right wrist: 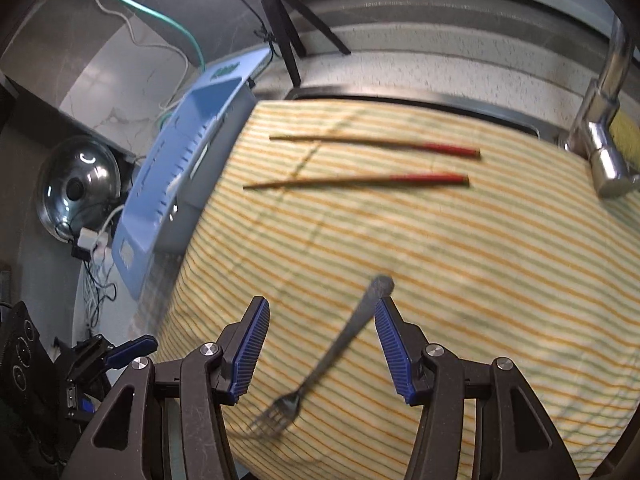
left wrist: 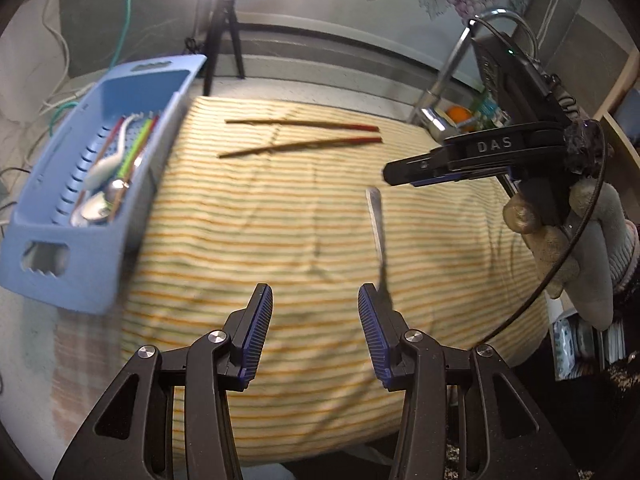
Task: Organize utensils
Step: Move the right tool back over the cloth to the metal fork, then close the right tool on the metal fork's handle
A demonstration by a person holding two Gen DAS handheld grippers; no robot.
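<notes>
A metal fork [right wrist: 332,352] lies on the striped cloth [right wrist: 440,240], tines toward me, its handle between my right gripper's [right wrist: 320,312] open fingers. In the left wrist view the fork [left wrist: 378,232] lies just beyond my open, empty left gripper [left wrist: 316,300], partly hidden by the right finger [left wrist: 372,320]. Two red-tipped wooden chopsticks [left wrist: 300,134] lie side by side at the cloth's far end; they also show in the right wrist view [right wrist: 372,162]. A blue slotted tray [left wrist: 92,184] at the left holds spoons and chopsticks.
The right gripper's body and gloved hand [left wrist: 520,168] hover at the right. A chrome faucet [right wrist: 604,128] stands at far right. A black tripod [left wrist: 224,32] stands behind the tray. A pot lid [right wrist: 78,184] and cables lie left of the tray [right wrist: 176,168].
</notes>
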